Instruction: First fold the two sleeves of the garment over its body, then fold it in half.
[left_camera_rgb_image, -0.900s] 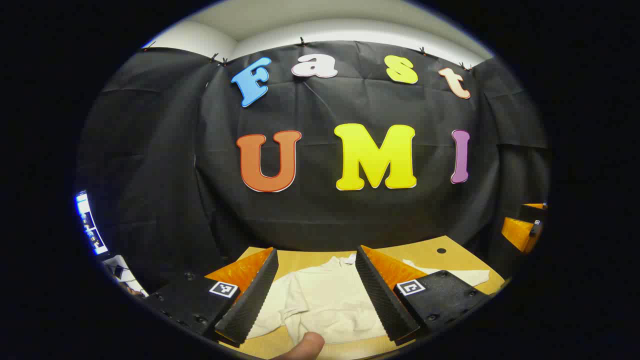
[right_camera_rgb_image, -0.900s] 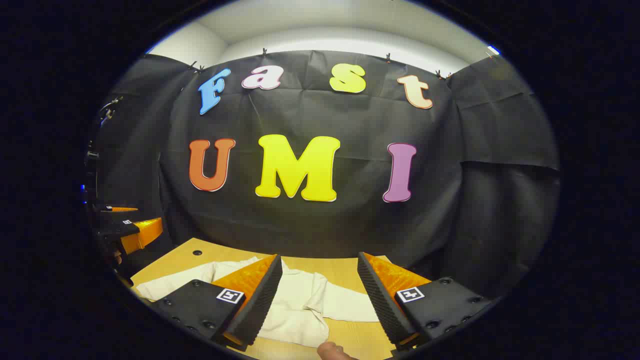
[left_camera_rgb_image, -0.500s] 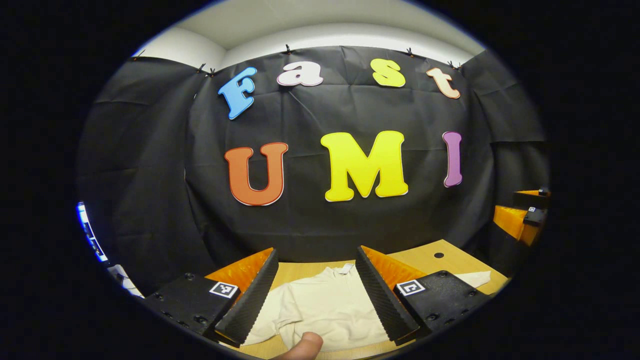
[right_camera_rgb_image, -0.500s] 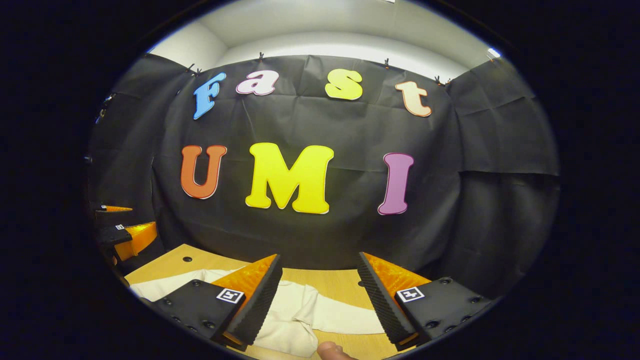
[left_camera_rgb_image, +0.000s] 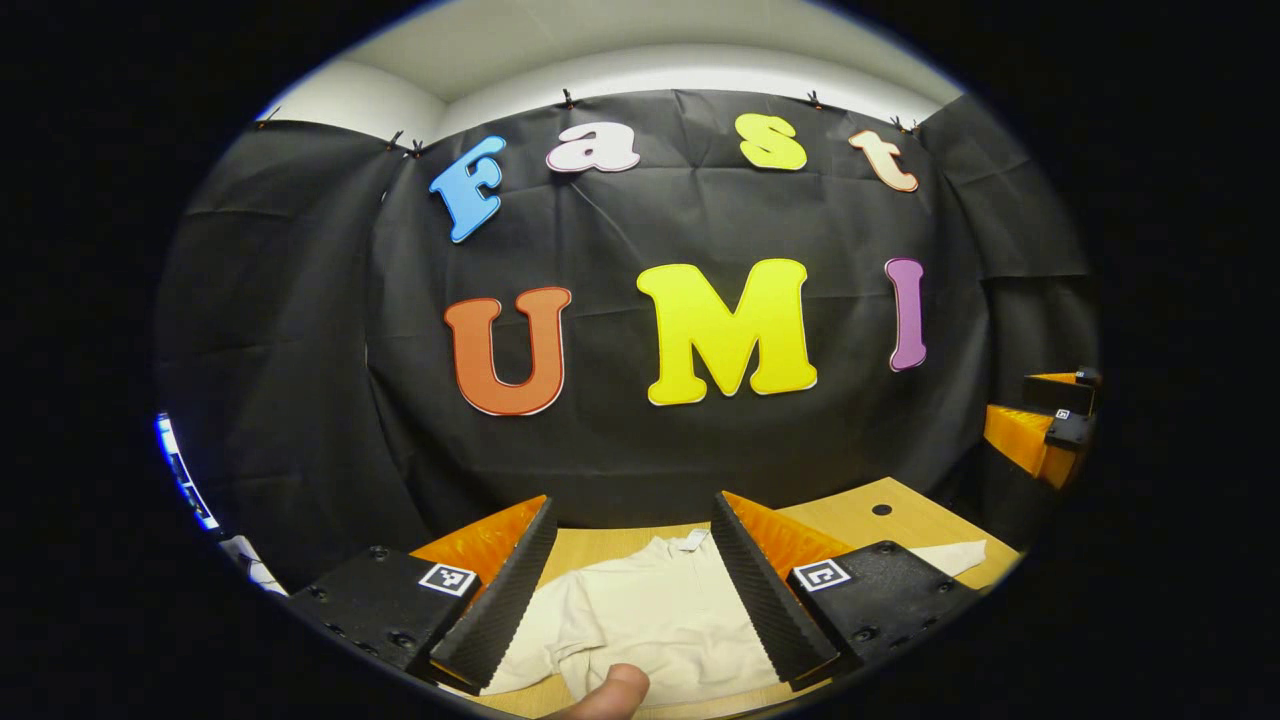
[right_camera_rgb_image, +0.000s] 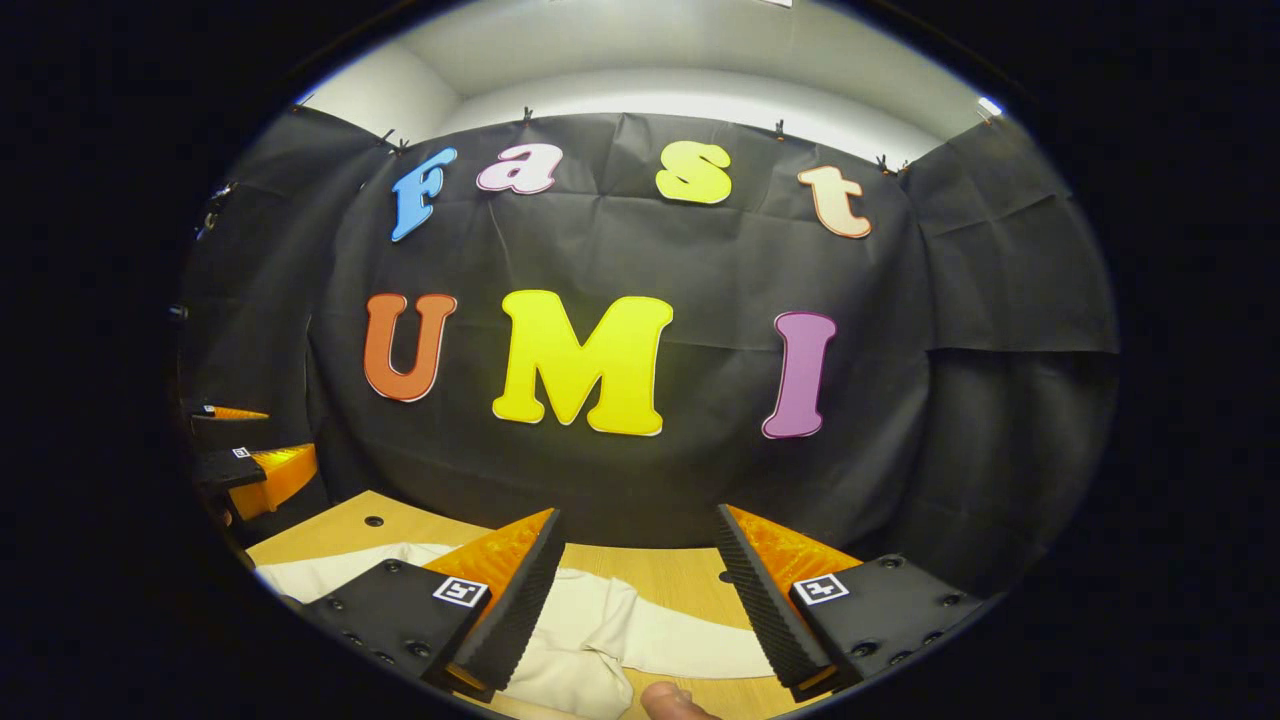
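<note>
Two grippers, the left gripper (left_camera_rgb_image: 625, 580) and right gripper (right_camera_rgb_image: 635, 585), hover wide open and empty above a cream garment (left_camera_rgb_image: 650, 620) lying flat on the wooden table (left_camera_rgb_image: 850, 515) at lower centre of each view.

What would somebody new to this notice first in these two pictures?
A cream garment lies spread on the wooden table in front of the black cloth wall. In the left gripper view the left gripper hangs open above the garment's body, and a sleeve stretches off to the side. In the right gripper view the right gripper is open too, above another sleeve still lying unfolded.
</note>
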